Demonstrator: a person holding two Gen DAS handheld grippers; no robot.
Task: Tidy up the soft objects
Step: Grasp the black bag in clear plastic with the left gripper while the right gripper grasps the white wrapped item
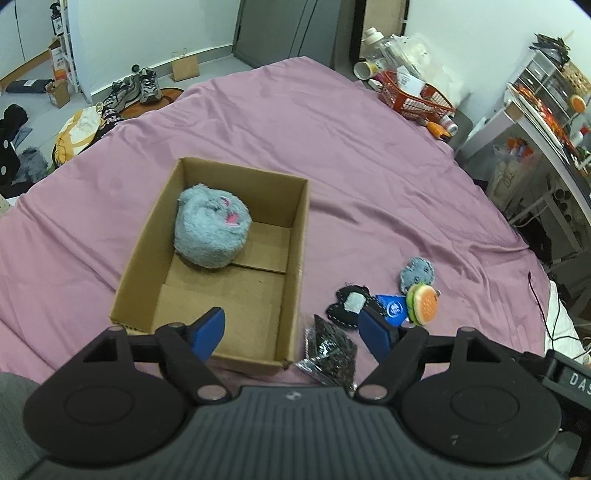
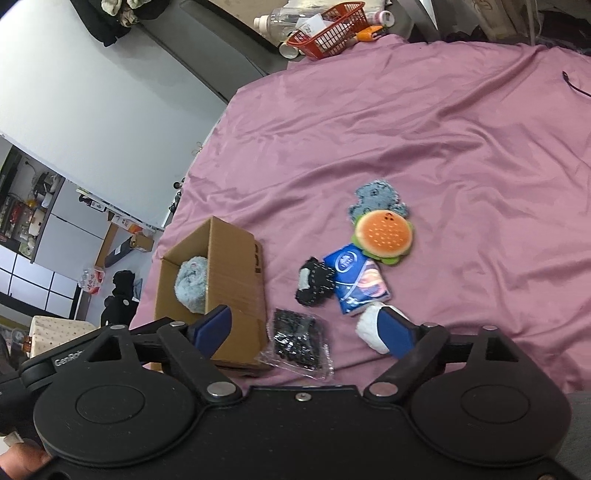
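An open cardboard box (image 1: 295,236) (image 2: 236,266) lies on the pink bed sheet (image 1: 369,166) and holds a fluffy grey plush (image 1: 210,229) (image 2: 192,282). To its right lie a black plush (image 1: 349,308) (image 2: 314,282), a blue tissue pack (image 1: 393,308) (image 2: 360,282), a burger plush (image 1: 423,302) (image 2: 384,232), a grey-blue plush (image 1: 417,271) (image 2: 376,195), a black item in a clear bag (image 1: 328,350) (image 2: 295,341) and a white soft item (image 2: 369,326). My left gripper (image 1: 291,332) is open above the box's near right corner. My right gripper (image 2: 306,328) is open above the bagged item.
A red basket (image 1: 417,94) (image 2: 328,27) with bottles and clutter stands at the bed's far edge. Shelves (image 1: 546,110) stand to the right of the bed. Shoes (image 1: 147,85), boxes and clothes lie on the floor beyond the bed's left side.
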